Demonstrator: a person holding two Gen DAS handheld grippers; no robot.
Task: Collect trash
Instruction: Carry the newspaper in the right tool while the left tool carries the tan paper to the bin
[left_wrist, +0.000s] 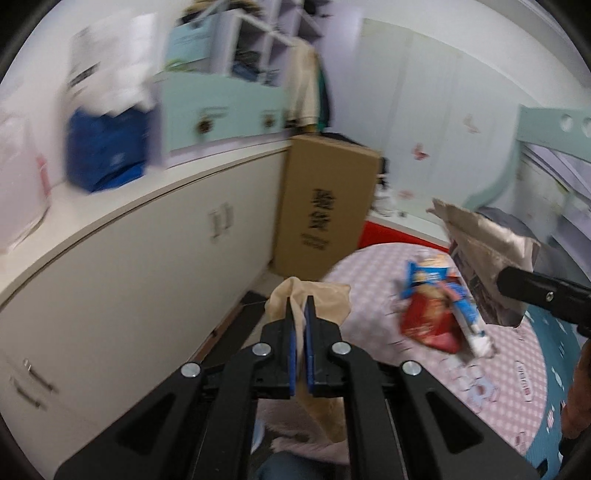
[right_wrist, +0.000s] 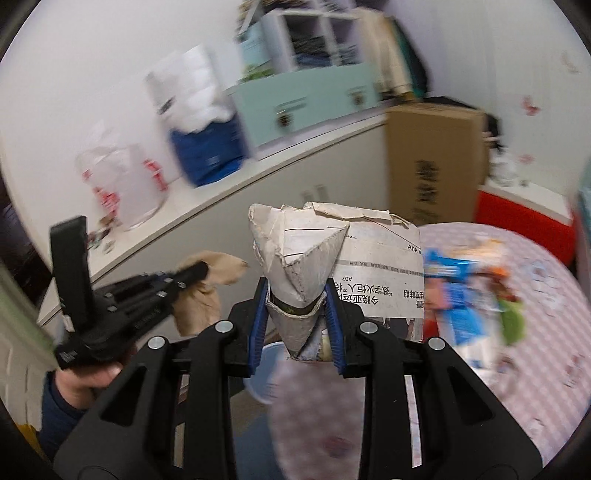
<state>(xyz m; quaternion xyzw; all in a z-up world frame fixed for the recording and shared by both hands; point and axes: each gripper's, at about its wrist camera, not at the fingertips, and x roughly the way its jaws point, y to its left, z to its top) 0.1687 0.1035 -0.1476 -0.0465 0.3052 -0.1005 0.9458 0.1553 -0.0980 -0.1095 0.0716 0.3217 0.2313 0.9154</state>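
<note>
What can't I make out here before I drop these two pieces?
- Bin: not identifiable in either view; the pale round rim under the right gripper is blurred and half hidden by the newspaper.
- Wrappers on the mat: print blurred in both views.
- Beige rag: its lower end is cut off behind the left gripper.
- Counter items: motion-blurred.

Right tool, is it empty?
No, the right tool is shut on a folded newspaper, pinched between its blue fingers.
</note>
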